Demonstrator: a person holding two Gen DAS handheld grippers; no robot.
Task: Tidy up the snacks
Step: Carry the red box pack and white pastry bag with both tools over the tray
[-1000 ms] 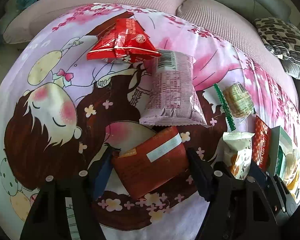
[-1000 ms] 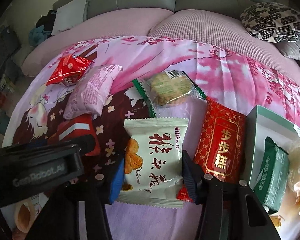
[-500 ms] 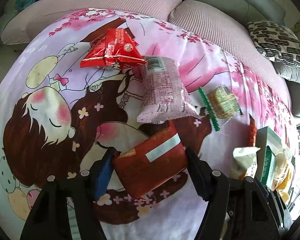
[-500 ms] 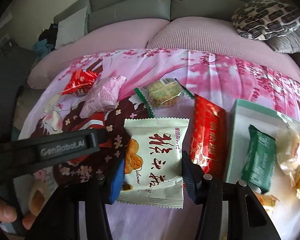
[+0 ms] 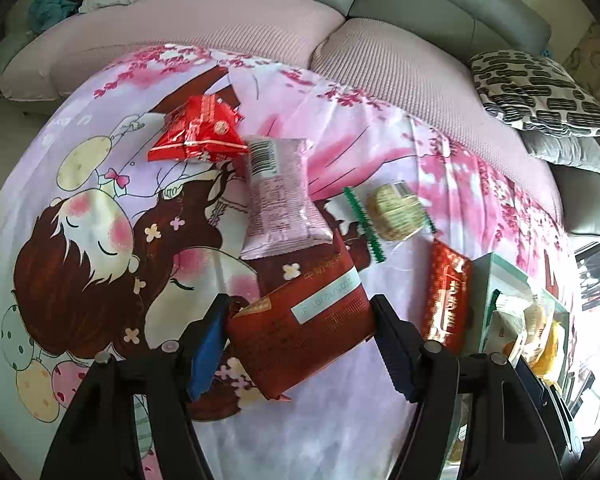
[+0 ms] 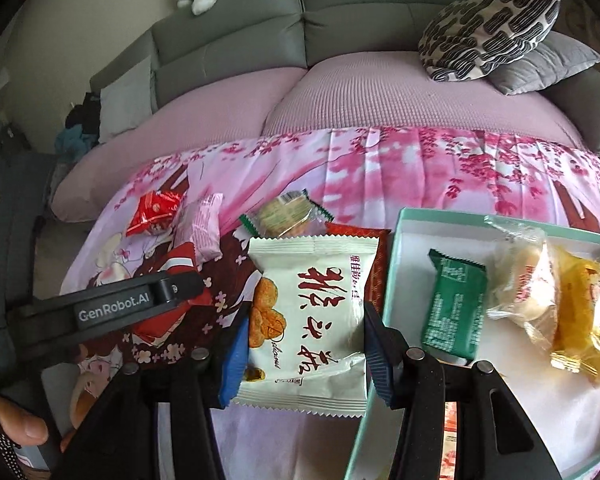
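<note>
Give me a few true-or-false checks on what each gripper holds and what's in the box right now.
1. The right gripper is shut on the white snack packet. True.
2. The left gripper is empty. False: its jaws clamp the dark red packet.
3. The green packet lies inside the teal box. True.
4. The pink packet is in the box. False: it lies on the printed blanket.
5. The box holds nothing yellow. False: a yellow packet is inside.

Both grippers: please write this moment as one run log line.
left gripper: shut on brown packet | right gripper: shut on white packet | box: beside
</note>
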